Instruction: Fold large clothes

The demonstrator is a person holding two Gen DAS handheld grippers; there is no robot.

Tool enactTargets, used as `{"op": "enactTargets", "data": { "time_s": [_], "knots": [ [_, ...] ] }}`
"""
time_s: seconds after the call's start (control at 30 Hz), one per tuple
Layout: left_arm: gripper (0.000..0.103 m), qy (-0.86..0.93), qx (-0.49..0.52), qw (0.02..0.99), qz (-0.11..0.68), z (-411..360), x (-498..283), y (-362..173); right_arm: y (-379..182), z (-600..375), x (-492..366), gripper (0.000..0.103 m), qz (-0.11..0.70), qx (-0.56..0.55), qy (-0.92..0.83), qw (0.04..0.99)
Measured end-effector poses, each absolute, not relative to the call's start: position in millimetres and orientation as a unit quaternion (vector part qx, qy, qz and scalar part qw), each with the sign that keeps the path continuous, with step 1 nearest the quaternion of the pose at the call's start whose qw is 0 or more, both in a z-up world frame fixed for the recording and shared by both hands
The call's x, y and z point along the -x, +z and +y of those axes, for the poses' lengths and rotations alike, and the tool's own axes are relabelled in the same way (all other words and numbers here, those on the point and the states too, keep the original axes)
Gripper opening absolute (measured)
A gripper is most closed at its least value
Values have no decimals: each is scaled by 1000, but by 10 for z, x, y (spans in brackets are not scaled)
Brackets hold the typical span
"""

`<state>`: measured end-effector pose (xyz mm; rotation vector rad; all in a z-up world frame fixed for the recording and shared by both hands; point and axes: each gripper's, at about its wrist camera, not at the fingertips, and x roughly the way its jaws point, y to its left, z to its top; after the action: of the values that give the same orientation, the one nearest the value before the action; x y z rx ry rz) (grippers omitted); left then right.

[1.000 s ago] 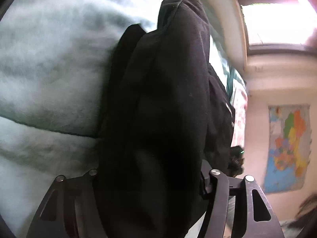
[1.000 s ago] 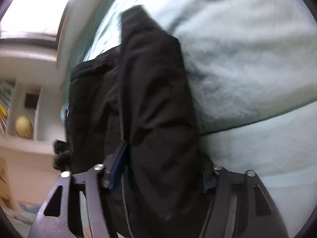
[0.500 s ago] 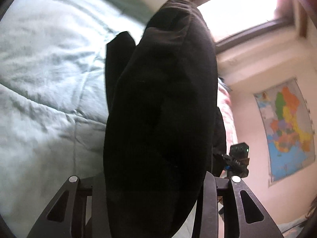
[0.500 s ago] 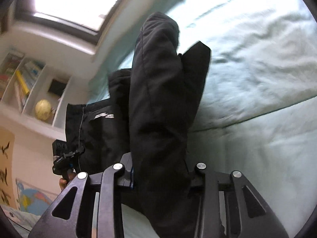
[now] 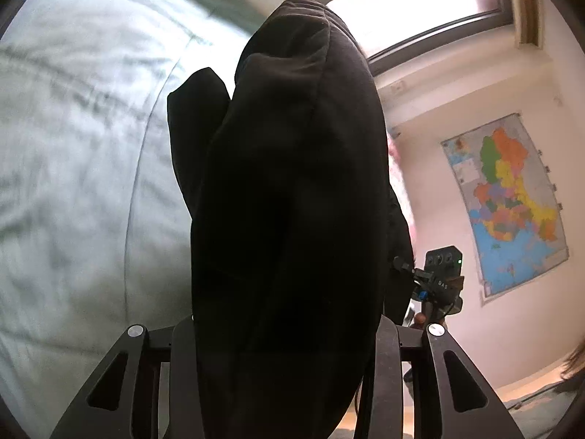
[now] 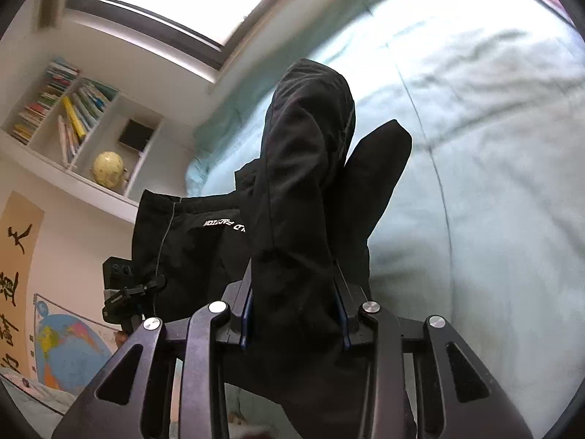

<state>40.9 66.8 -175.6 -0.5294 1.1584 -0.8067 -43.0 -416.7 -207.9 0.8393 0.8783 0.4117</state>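
Both pairs of jaws now clamp bunched folds of the black garment [image 5: 289, 197], having narrowed from a wider stance a second ago. Left gripper [image 5: 285, 329] and right gripper [image 6: 292, 292] have lifted it off the pale-green bed [image 6: 493, 183], so it hangs ready for folding.

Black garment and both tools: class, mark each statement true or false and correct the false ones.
1. The right tool grips a bunch of the black garment. True.
2. The left tool is empty. False: black cloth fills the gap between its fingers.
3. The garment lies flat on the pale green bedding. False: it is held up, hanging from both tools.
4. A globe stands on the wall shelf. True.
5. The garment carries white lettering. True.
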Motion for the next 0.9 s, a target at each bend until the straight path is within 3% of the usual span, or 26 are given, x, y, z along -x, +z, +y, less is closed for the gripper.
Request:
{"op": "enactTargets", "data": {
  "time_s": [0.2,0.33,0.47,0.57,0.7,0.8,0.9],
  "knots": [
    [44,-304,282,708,571,996,-248,-2415,-2691,-4118,676,40,475,-404,144,768],
    [55,-233,342,689,595,1427,-304,-2890,-2986,-4413,793,45,480,-442,90,752],
    [59,-211,392,641,625,1763,-329,-3273,-3262,-4664,898,50,518,-443,21,732],
    [59,-207,357,665,622,1863,-279,-2995,-3147,-4755,1057,50,523,-415,-20,744],
    [59,-191,255,746,586,1852,-199,-2265,-2481,-4453,1100,53,509,-312,-42,801],
    [59,-221,183,782,552,1524,-119,-1767,-2183,-4061,1088,63,503,-247,-17,828],
    [60,-276,130,788,535,960,-110,-1592,-2126,-3589,981,63,514,-215,35,830]
  ]
}}
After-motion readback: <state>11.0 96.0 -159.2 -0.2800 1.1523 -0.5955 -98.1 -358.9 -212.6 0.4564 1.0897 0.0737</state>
